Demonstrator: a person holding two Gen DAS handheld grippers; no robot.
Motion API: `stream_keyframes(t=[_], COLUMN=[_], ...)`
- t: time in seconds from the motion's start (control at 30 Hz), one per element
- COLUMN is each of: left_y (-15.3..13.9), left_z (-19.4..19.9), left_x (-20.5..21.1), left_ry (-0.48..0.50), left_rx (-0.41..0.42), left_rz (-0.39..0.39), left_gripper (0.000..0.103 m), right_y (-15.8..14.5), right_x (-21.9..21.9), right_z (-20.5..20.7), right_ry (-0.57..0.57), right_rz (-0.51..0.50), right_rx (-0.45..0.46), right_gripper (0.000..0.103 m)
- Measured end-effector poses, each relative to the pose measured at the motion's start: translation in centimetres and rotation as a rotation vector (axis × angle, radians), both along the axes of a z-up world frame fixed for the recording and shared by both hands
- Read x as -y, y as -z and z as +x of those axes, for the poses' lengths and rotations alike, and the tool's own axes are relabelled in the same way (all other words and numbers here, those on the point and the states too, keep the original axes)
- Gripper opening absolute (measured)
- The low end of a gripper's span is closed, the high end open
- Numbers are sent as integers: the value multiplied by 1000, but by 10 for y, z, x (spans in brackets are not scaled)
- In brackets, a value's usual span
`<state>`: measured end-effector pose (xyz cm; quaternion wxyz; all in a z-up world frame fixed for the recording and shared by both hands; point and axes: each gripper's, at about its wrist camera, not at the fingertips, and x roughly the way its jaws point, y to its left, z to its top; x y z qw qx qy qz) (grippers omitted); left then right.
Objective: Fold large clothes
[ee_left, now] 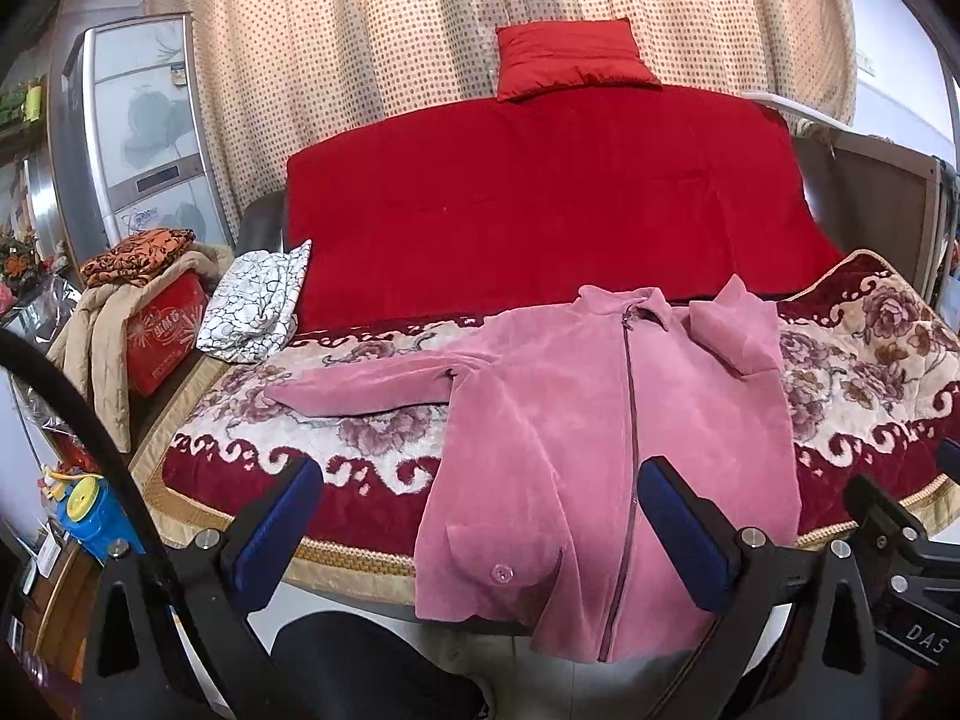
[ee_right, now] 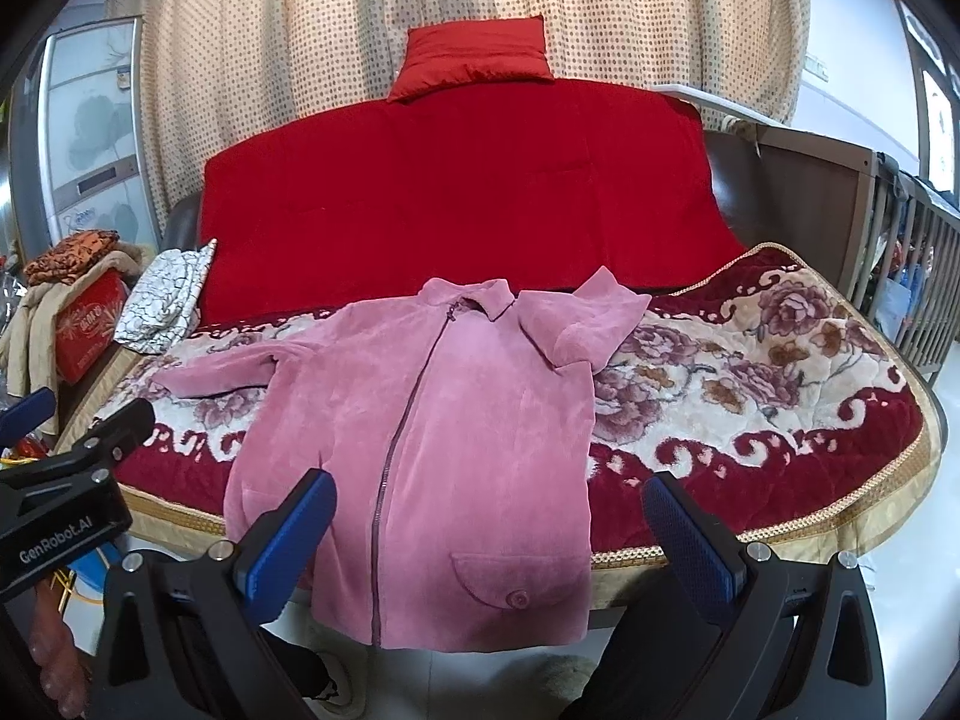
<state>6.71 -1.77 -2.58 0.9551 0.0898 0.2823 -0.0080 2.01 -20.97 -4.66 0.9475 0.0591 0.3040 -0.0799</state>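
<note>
Two handheld grippers face a sofa on which a pink zip-front jacket lies front side up. The jacket rests on a floral sofa cover of dark red and cream, its hem hanging over the front edge of the seat. The zip is closed from collar to hem. One sleeve extends flat to the viewer's left; the other sleeve is folded in near the collar, on the viewer's right. A buttoned pocket flap shows on each side of the lower front.

The left gripper has its blue-padded fingers spread wide and holds nothing; it hovers before the jacket's lower left part. The right gripper likewise has its fingers spread wide apart, empty, framing the jacket's lower right part.

Behind the seat, a red blanket drapes the backrest, with a red cushion on top against a dotted curtain. A black-and-white patterned cloth lies at the sofa's left end, beside a red box bearing an orange-and-black folded cloth.
</note>
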Motion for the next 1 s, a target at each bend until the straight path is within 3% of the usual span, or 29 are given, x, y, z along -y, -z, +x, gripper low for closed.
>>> stream_keyframes(t=[0.13,0.2,0.4,0.77,0.9,1.0], left_y=[11,26,94,155,177,169], left_z=[39,74,181,290,308,312], left_x=[3,7,20,41,48,54], left_ry=[21,41,7,-92,-109,-88], left_rx=[-56,-135,-349,-381,-451,-410], left_rz=[-17,-18,-31,-114,-117,-111], left_gripper=[103,103,103,103,103,103], right_y=[6,11,32,107,130,150], right_x=[8,16,68,230,283,317], right_z=[16,32,94,256,306,340], right_ry=[7,8,44,125,158,190], right_rz=[-5,3,58,396,522,642], right_rx=[-17,-32,-47,-79,-54,-49], right_gripper=[103,103,103,103,91,83])
